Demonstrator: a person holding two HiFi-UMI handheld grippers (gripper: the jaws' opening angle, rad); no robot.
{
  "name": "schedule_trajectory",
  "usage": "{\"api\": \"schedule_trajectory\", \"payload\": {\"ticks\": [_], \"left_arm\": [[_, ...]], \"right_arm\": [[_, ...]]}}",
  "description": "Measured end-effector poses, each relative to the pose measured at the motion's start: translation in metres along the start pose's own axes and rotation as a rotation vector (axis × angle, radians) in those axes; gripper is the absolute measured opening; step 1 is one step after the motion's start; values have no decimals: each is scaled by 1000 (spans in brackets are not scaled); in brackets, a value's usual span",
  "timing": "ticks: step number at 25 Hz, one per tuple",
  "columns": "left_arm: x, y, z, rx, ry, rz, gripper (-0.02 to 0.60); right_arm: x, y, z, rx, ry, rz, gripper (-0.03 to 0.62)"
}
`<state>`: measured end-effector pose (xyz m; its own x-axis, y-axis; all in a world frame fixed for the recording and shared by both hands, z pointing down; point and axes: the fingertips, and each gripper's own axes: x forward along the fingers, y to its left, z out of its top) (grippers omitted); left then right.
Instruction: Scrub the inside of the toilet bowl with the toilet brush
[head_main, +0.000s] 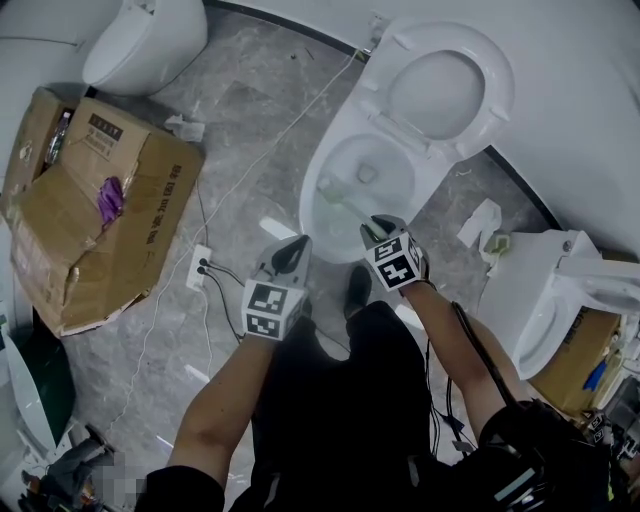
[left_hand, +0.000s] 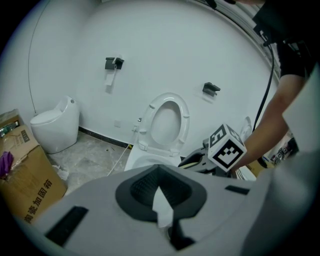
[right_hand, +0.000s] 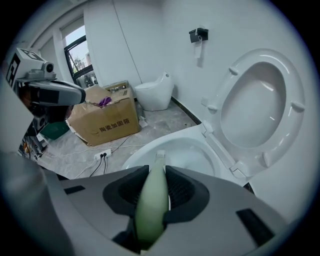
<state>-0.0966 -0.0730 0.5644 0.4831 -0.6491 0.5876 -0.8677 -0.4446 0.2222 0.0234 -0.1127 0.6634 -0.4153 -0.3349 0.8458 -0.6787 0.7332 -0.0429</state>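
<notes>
Toilet brush (right_hand: 151, 200) in downward-angled right gripper (head_main: 383, 228)

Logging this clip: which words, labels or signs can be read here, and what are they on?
"陶瓷加固箱": printed on the side of the cardboard box, legible in both gripper views.
Label on the box's top flap: black print, too small to read.
Nothing else readable.
</notes>
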Motion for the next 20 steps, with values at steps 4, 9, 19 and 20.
{"api": "schedule_trajectory", "payload": {"ticks": [4, 9, 19, 20], "left_arm": [[10, 1, 6, -1, -1, 3, 9], [21, 2, 14, 0, -3, 7, 9], [43, 0, 27, 14, -2, 5, 9], [44, -1, 28, 17, -2, 5, 9]], "right_arm": [[7, -17, 5, -1, -5, -12, 109], [15, -42, 15, -1, -14, -30, 109], [28, -98, 26, 38, -28, -94, 110], [28, -103, 26, 45, -28, -100, 109]]}}
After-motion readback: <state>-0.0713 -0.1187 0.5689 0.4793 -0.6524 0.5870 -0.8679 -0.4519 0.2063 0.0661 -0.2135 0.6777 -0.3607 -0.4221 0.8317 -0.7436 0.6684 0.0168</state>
